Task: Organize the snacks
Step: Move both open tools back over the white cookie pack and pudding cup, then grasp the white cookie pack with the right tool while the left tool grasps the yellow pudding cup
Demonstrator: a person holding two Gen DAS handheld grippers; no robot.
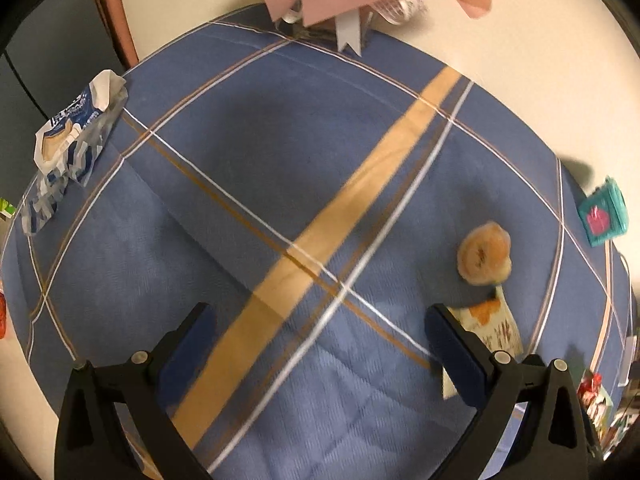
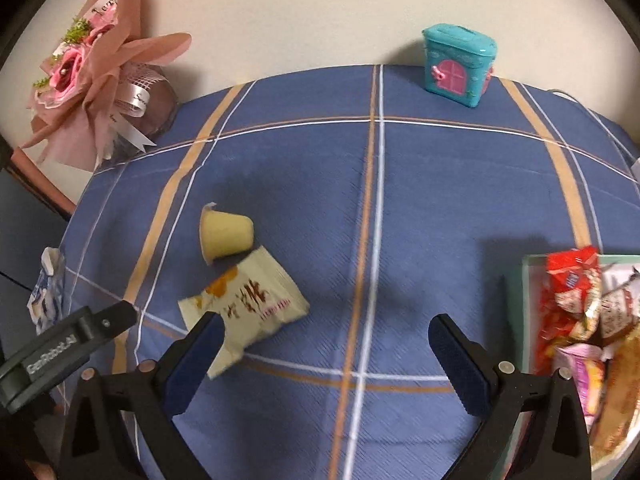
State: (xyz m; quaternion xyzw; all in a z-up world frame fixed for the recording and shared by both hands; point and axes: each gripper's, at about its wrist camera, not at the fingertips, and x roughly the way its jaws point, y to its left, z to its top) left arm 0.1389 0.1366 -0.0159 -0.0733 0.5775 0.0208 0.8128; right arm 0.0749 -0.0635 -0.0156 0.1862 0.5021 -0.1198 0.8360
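We see a table covered with a blue cloth crossed by white and tan stripes. Near the middle left of the right wrist view lies a small pudding cup, pale yellow, tipped on its side with its wide end facing left. Just beside it, on its near side, lies a cream snack packet with orange fruit art and dark red lettering, flat and a little crumpled; whether the two touch we cannot tell. In the left wrist view the same cup looks blurred, with the packet near it.

At the right edge sits a pale green tray, holding a red wrapper and several other wrapped snacks heaped together. On the far left edge of the table lies a blue and white bag, crinkled, with a cookie picture on it.

Our right gripper hangs over bare cloth between the packet and the tray, its fingers spread wide and empty; its left finger overlaps the packet's near corner in the picture. Our left gripper is also wide apart and holds nothing, over the striped cloth

At the far edge stand a teal toy box with a pink door and a pink flower bouquet
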